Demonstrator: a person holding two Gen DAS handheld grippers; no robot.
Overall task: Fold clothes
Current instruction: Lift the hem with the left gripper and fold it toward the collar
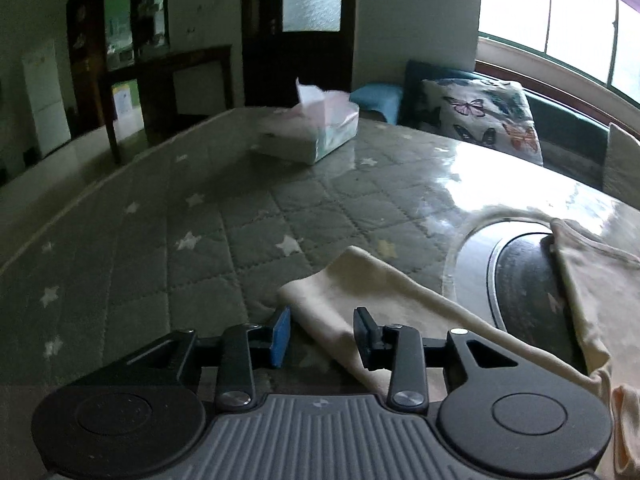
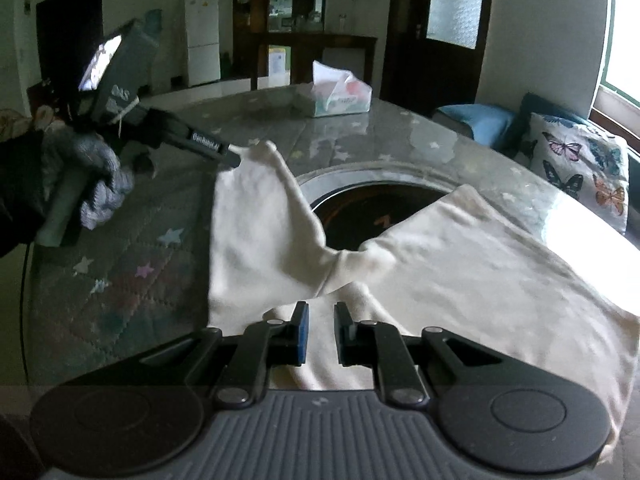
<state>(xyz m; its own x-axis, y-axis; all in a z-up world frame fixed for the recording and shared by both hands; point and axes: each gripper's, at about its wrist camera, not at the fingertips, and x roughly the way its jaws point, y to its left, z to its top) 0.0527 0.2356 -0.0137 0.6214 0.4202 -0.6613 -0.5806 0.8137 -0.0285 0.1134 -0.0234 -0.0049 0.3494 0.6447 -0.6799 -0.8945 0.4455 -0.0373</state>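
A cream pair of trousers [image 2: 460,264] lies on the table with its two legs spread in a V. In the left wrist view, the end of one leg [image 1: 360,280] lies flat under and between the fingers of my left gripper [image 1: 324,332], which is open. In the right wrist view, a gloved hand [image 2: 92,184] holds the left gripper [image 2: 236,158] at that leg's tip. My right gripper [image 2: 322,334] hovers over the waist part of the trousers. Its fingers stand a little apart, and cloth shows through the gap.
The table [image 1: 160,248] has a quilted green cover with stars and a round dark inset [image 2: 380,204] between the trouser legs. A tissue box [image 1: 312,132] sits at the far side. A butterfly cushion [image 1: 484,120] rests on a seat beyond the table's edge.
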